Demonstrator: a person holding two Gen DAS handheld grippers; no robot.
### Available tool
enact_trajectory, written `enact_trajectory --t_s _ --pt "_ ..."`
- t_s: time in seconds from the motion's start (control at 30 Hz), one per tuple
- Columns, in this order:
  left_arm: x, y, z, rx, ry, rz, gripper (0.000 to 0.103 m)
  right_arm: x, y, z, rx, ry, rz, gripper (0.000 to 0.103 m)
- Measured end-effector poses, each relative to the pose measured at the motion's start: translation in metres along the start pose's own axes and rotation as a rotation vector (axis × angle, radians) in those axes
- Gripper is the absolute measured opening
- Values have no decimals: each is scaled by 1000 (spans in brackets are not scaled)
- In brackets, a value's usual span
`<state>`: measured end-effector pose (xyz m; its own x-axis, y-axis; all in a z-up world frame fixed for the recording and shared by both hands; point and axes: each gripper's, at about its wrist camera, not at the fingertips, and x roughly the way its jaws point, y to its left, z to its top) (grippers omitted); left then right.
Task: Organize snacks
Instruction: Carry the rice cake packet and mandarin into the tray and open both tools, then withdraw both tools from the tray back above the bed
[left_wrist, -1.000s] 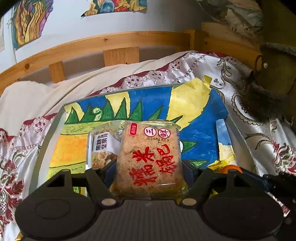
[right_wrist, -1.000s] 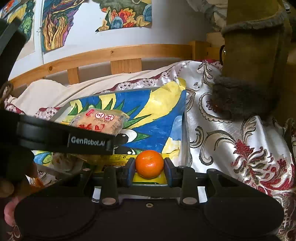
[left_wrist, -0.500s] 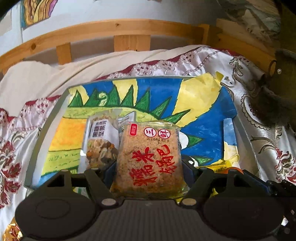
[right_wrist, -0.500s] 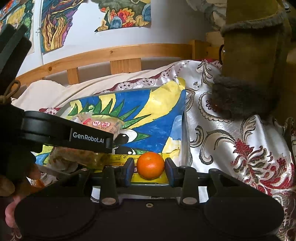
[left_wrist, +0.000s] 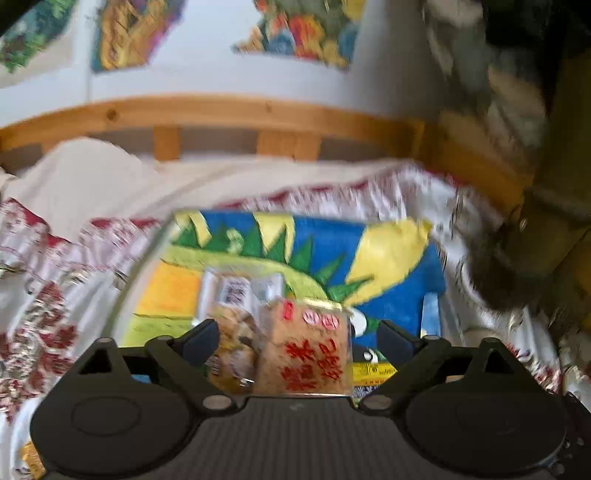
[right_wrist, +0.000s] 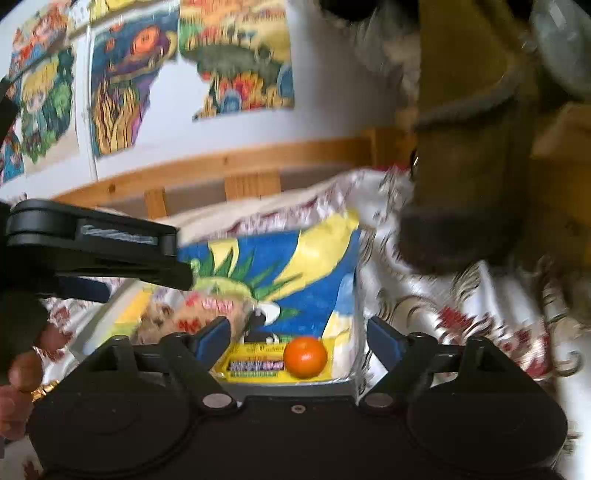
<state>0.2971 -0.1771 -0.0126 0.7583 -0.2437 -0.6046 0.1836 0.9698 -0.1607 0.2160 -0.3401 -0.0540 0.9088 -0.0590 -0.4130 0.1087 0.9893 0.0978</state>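
Note:
A tray (left_wrist: 147, 258) with a colourful painted lining lies on the bed. My left gripper (left_wrist: 299, 338) is open, and a tan snack pack with red lettering (left_wrist: 314, 354) lies free between its fingers beside a nut snack pack (left_wrist: 231, 325). My right gripper (right_wrist: 299, 332) is open, with an orange (right_wrist: 305, 356) resting free on a yellow pack (right_wrist: 258, 365) in the tray's near right corner (right_wrist: 351, 373). The left gripper's body (right_wrist: 92, 251) shows at left in the right wrist view.
A patterned white and red bedspread (left_wrist: 44, 317) surrounds the tray. A wooden bed rail (left_wrist: 258, 114) runs behind it, below wall drawings. An olive fur-trimmed coat (right_wrist: 469, 166) hangs at the right, close to the tray.
Both grippers have opened and drawn back and up. The tan snack pack is let go beside the nut pack in the tray; the orange is let go in the tray's right corner.

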Motion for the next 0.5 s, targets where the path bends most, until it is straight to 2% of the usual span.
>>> enact_trajectory --t_s 0.2,0.3,0.5 --pt "-59 23 -5 -20 -127 18 102 -52 6 12 -15 -132 -11 99" --pt "-90 37 -13 -7 -190 28 102 -79 12 19 -13 -168 -14 102" --pt "-150 63 -34 -4 -286 90 102 -138 28 19 7 -236 41 102"
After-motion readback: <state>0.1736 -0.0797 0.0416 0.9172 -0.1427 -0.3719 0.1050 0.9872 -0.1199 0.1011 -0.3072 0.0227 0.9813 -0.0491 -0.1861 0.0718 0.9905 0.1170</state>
